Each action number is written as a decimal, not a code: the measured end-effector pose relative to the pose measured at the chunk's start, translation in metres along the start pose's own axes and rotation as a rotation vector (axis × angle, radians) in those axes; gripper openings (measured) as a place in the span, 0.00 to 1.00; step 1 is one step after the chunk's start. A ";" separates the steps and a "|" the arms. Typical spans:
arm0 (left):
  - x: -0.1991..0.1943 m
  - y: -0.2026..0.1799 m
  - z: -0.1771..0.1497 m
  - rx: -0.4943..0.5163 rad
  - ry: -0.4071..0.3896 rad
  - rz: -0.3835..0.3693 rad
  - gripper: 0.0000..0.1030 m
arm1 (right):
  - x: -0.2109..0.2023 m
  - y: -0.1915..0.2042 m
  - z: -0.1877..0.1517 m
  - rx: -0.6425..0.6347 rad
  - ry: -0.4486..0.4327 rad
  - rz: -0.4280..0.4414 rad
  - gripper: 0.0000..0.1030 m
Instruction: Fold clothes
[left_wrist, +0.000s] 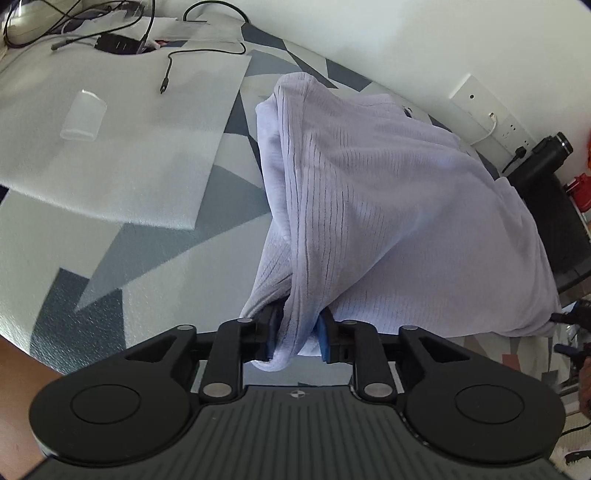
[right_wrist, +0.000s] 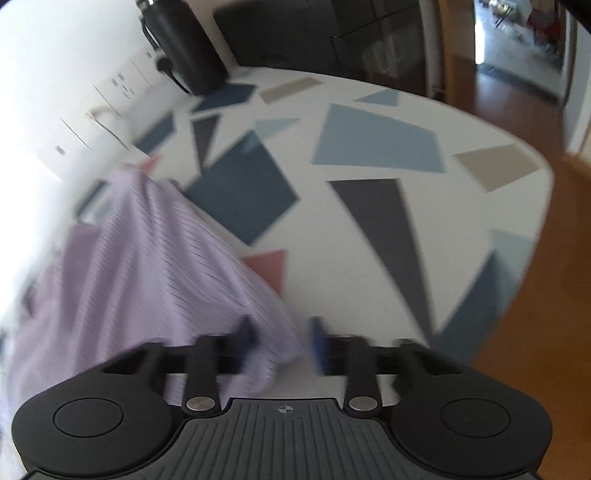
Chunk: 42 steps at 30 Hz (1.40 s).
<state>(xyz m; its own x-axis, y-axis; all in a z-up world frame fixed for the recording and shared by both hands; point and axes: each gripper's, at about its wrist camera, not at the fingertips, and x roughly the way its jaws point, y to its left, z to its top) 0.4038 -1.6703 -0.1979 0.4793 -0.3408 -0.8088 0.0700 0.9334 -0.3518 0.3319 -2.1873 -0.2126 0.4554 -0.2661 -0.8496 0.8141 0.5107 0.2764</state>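
Left wrist view: the left gripper (left_wrist: 297, 338) has a bunched fold of the lilac ribbed garment (left_wrist: 388, 206) between its blue pads (left_wrist: 324, 341), which touch the cloth on both sides.
Garment: draped in a heap on the patterned table (left_wrist: 110, 266).
Beside it: white sheet (left_wrist: 122, 140), loose cable (left_wrist: 166, 75).
Right wrist view: blurred; the right gripper (right_wrist: 282, 345) stands parted, the cloth's edge (right_wrist: 266, 354) against one pad only, the other clear of it.

We see the left gripper (left_wrist: 297, 338): matte black linkage arms, silver pivot pins, blue pads on its fingers (left_wrist: 324, 338), a ribbed grey housing with a small crosshair mark. The right gripper (right_wrist: 280, 347) looks identical, with round black discs at both sides.
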 end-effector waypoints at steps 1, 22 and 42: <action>-0.003 -0.002 0.004 0.016 -0.001 0.015 0.24 | -0.005 0.002 0.002 -0.007 -0.017 -0.020 0.57; 0.026 -0.086 0.146 -0.023 -0.154 0.019 0.52 | 0.009 0.188 0.083 -0.559 -0.040 0.437 0.55; 0.103 -0.143 0.172 0.054 -0.141 -0.030 0.00 | 0.077 0.197 0.103 -0.483 0.108 0.537 0.07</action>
<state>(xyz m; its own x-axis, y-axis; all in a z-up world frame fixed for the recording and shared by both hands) 0.5942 -1.8193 -0.1502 0.5943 -0.3533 -0.7225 0.1313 0.9289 -0.3463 0.5639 -2.1914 -0.1771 0.6889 0.1916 -0.6991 0.2272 0.8588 0.4593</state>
